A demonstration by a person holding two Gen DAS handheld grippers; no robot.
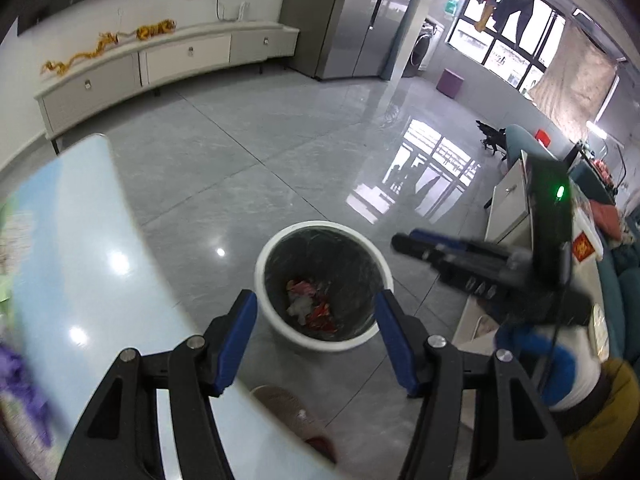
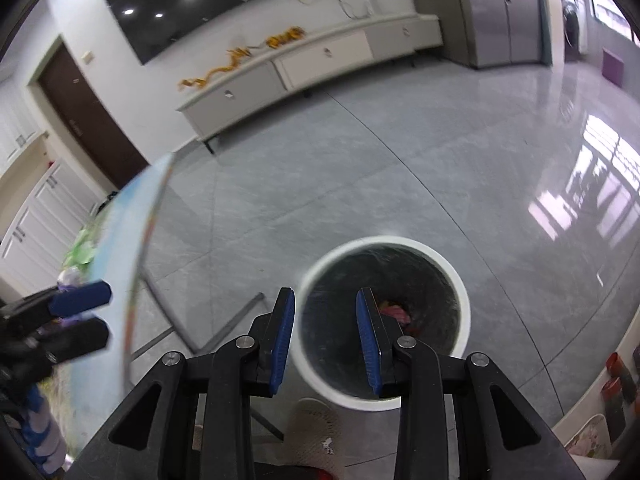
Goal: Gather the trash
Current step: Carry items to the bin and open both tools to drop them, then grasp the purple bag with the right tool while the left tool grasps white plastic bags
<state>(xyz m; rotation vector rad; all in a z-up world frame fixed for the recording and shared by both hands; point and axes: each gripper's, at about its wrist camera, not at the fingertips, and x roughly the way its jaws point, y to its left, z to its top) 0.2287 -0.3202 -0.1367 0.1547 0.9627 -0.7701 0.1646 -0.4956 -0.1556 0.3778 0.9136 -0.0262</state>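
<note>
Below both grippers, upright bin (image 1: 324,344) opens upward; wrappers (image 1: 310,304) probably crumpled.

The bin (image 1: 324,344) stands on the floor (image 1: 260,152) right of the table (image 1: 92,240) (trash (image 1: 310,306) inside).

We look across a glossy grey tiled floor (image 1: 248,152) that mirrors the window panes in bright patches. Along the far white wall runs a long, low white cabinet (image 1: 160,64) with a yellow garland (image 1: 108,46) draped over its top, and above it hangs a dark wall screen (image 2: 224,4). To its right we see a tall steel refrigerator (image 1: 344,20), a washing machine (image 1: 426,46) beyond it, and a small purple stool (image 1: 450,83) on the tiles. Dark clothes (image 1: 520,12) hang against the window. A brown door (image 2: 88,116) stands at the left, and a pale blue desk (image 1: 92,248) edges into the foreground.
</note>
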